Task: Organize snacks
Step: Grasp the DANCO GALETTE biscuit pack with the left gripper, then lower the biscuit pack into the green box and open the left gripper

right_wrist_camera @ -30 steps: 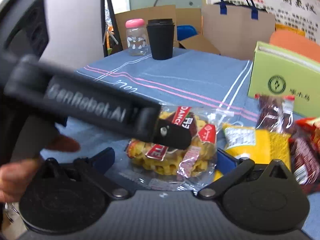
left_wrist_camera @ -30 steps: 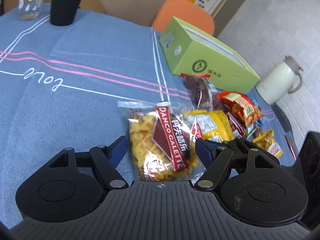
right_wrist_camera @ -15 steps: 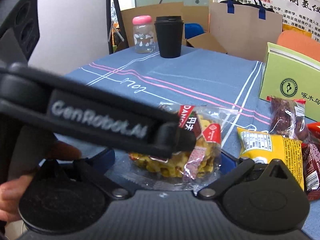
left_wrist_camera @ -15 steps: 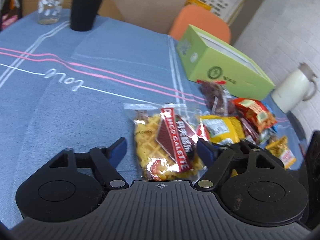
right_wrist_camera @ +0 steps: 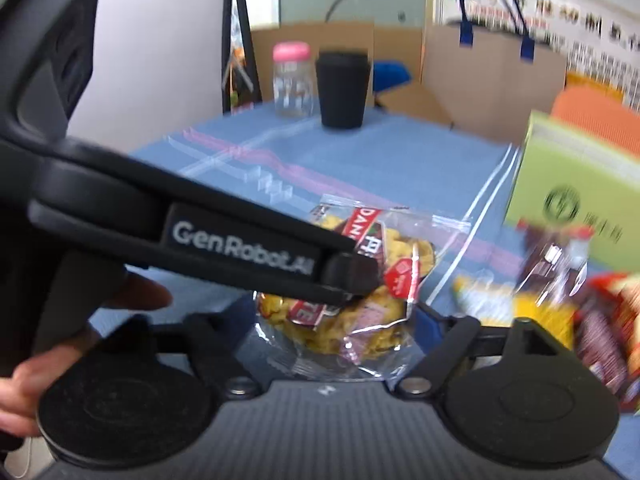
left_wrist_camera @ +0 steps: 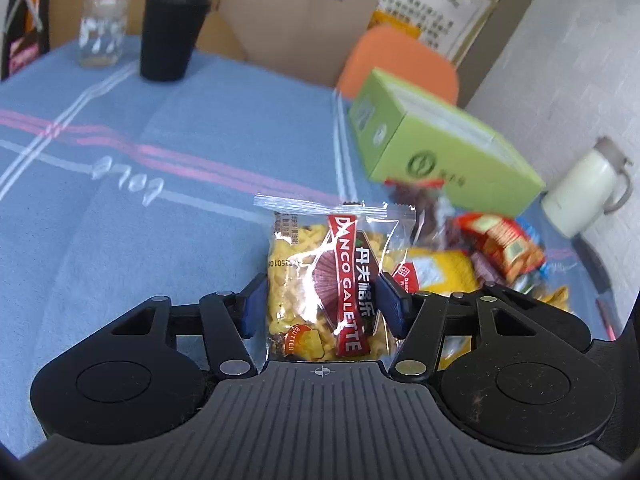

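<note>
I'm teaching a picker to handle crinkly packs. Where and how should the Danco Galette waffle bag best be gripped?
Probably across the filled middle of the waffle bag, pinching its two long sides, coming in along its length from the near sealed end. The flat seals at the ends are thin and slippery, while the waffle-filled body gives firm bulk. The left gripper already holds it this way, fingers on opposite edges.

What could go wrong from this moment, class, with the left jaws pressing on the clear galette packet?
1. The left gripper squeezes the clear Danco Galette waffle-biscuit packet from both sides; the brittle yellow biscuits may crack.
2. The glossy wrapper could slip out when moved.
3. The right gripper, open, straddles the same packet, right beside the left one; the two tools may collide, or knock the heap of red and yellow snack packets near the green cardboard box.
</note>
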Demonstrator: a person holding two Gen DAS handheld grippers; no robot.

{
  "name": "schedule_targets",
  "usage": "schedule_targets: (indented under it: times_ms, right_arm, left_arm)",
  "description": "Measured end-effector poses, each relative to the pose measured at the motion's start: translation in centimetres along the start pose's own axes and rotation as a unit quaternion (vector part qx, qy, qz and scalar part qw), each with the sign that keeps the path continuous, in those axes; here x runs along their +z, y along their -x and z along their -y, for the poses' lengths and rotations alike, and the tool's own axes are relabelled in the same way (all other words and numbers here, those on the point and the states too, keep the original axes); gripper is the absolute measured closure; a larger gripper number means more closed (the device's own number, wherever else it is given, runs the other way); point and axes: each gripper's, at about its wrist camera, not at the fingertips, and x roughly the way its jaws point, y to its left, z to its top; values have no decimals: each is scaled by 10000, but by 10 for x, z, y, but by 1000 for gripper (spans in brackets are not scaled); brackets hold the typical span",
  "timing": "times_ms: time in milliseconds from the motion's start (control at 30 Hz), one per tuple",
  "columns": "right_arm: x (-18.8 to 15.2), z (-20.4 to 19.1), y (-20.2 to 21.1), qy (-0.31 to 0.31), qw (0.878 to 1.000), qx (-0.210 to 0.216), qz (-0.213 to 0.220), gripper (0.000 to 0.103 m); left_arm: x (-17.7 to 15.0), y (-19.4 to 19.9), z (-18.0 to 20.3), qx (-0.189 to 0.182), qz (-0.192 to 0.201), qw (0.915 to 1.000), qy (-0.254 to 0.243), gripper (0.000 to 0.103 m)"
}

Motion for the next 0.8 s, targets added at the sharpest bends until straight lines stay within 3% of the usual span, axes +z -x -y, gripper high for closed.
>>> schedule_targets:
  times_ms: [200,400,567,733,800]
  right_arm:
    - [50,47,12,220,9966,-462,645,17]
    - [99,145,-7,-246,9922,-884,846,16]
    - [110,216,-49,-915,9902,-899,552,17]
    - [103,235,-80,-1044,9891,-1034,47,20]
    - [101,234,-86,-1034,9888,-1074,-66,11]
  left_arm:
    - [67,-6,50,-92,496,9978,-424,59]
    - [149,-76,106,-245,587,9940,-891,55]
    - [193,-157,138,-33,253,9931,-1149,57]
    - [189,-211,144,373,-54,9912,-1265,62]
    - [184,-215,143,508,-29,9903,-1295,55]
